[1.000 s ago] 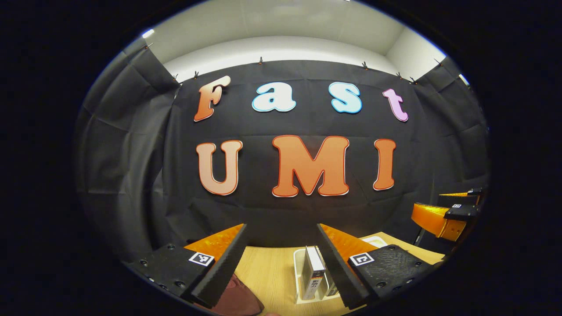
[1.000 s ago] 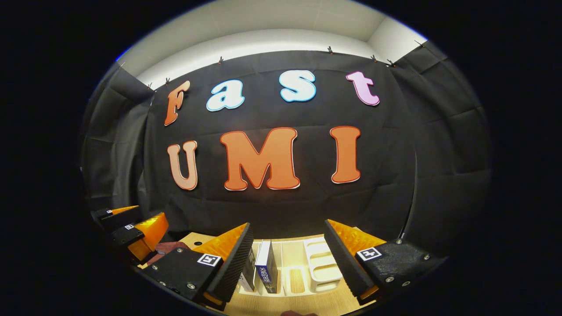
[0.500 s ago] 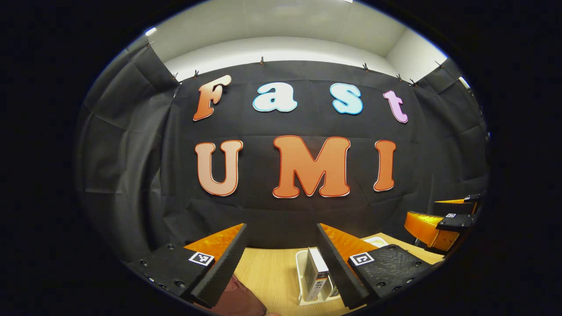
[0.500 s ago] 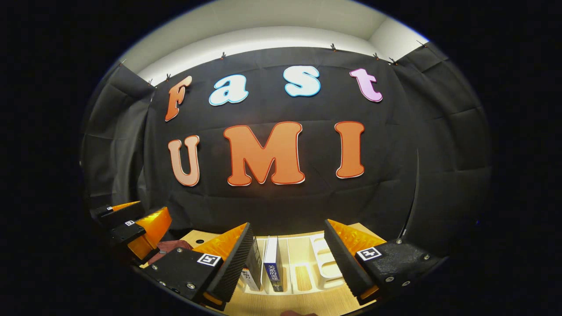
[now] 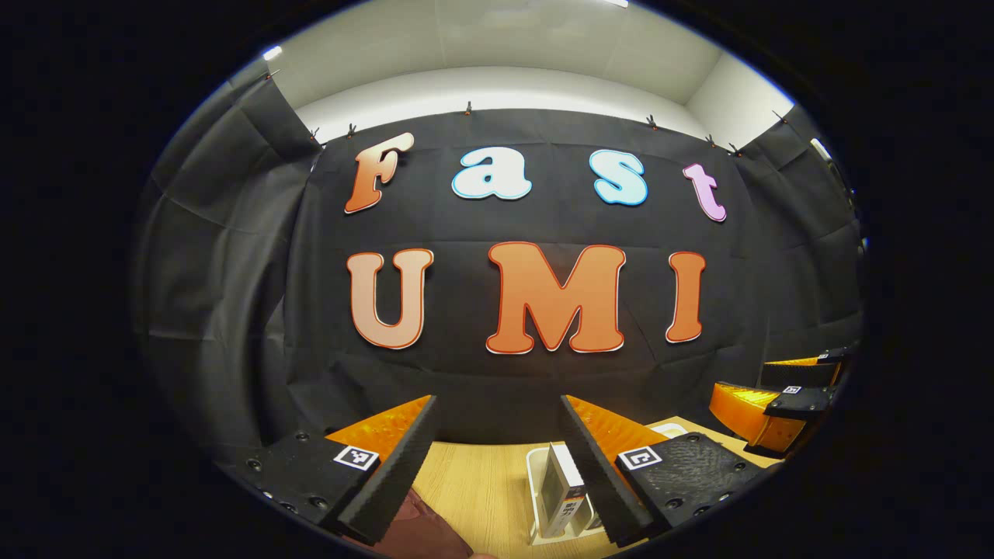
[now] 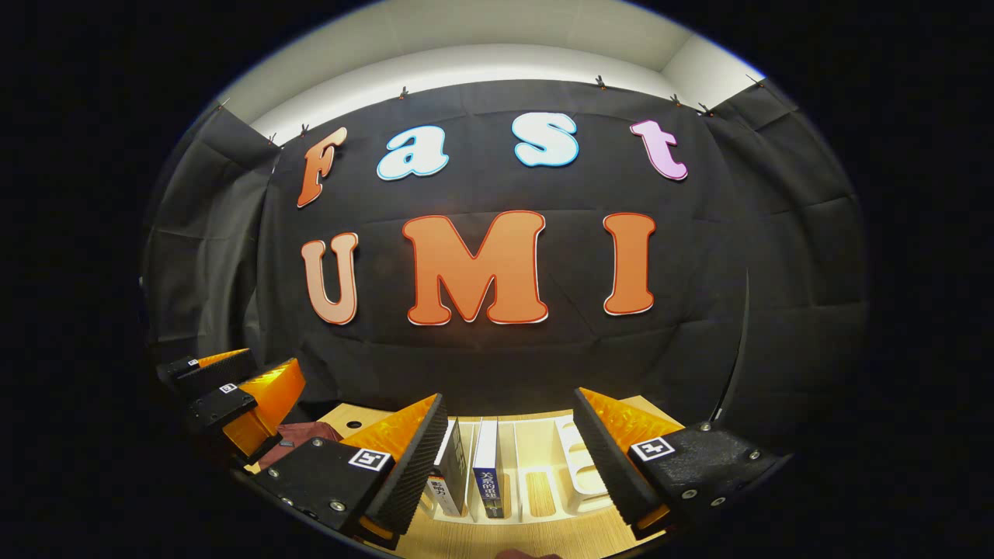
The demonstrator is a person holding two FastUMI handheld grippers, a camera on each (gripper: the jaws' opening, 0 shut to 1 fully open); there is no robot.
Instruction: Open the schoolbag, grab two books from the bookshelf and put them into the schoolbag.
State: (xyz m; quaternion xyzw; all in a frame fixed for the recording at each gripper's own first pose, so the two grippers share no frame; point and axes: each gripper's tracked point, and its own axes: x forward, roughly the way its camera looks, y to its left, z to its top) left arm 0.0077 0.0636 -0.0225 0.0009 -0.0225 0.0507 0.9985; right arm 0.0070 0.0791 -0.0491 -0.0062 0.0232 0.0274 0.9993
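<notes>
Both the left gripper (image 5: pixel 497 458) and the right gripper (image 6: pixel 509 454) hover open; opening the schoolbag (image 5: pixel 423 532), probably the dark red thing below, comes first.

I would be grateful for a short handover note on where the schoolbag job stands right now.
Left tool: open, holding nothing, hovering above the wooden table. Right tool: open, holding nothing, hovering in front of the white bookshelf.
Things: two books stand upright in the bookshelf's left slots. A dark red schoolbag lies under the left tool, to the left of the shelf.
Done: no book has been taken; I cannot tell whether the bag is open.
Left: open the bag if needed, then take both books and put them in.
</notes>
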